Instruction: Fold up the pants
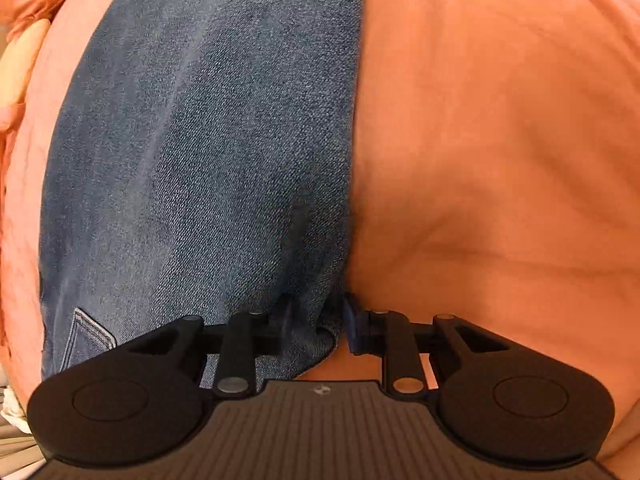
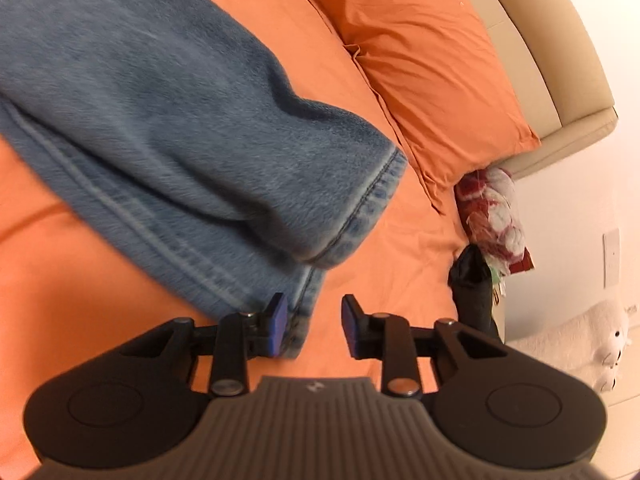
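Nearest in the left wrist view, the left gripper is seen clenched on a bunched edge of the jeans, denim being pinched between its fingers. Beyond that grip, the jeans are spread away from the camera over the orange bed sheet, with a pocket corner visible at the lower left. In the right wrist view, the right gripper is held released, its blue-padded fingers apart and nothing between them; the left pad lies just beside the hem of the lower trouser leg. Above it, the second leg is laid across the first, its stitched cuff facing an orange pillow. Farther off, a beige headboard and a red-and-white bundle are seen at the bed's edge. For a clean fold, it is judged that both hem layers should be caught together by the right fingers, and the cloth kept taut between the two grips so that no creases are trapped.
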